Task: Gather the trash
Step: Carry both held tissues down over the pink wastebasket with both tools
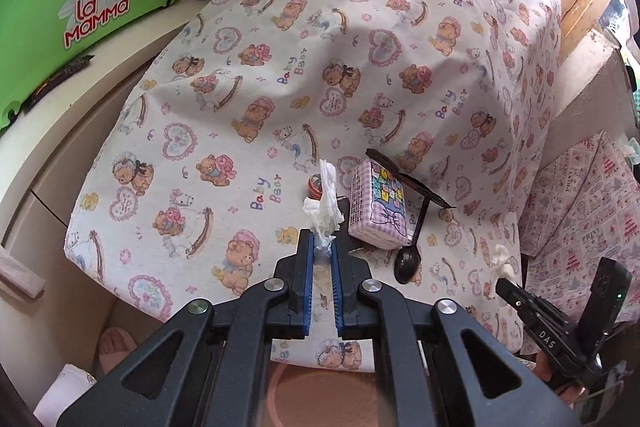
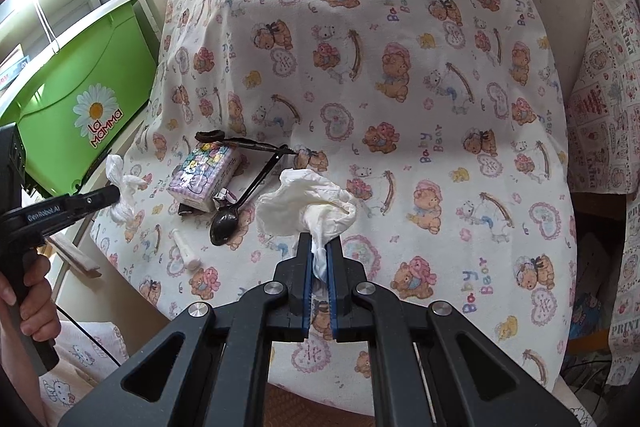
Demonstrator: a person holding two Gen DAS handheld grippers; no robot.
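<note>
Both grippers carrying tissue trash above the bear-print cloth

Left gripper is clenched on a crumpled tissue at frame centre; right gripper grips a bigger tissue wad. Keep both squeezes firm and lift clear of the tissue pack and black spoon

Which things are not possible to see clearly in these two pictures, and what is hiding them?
- Left wrist view: the small red round thing is half hidden behind the tissue held in the left tongs; what it is cannot be told.
- Both views: the dark flat item under the tissue pack is mostly covered.
- Both views: no trash bin shows.
- Right wrist view: the white stick-like piece is too small to identify.
</note>
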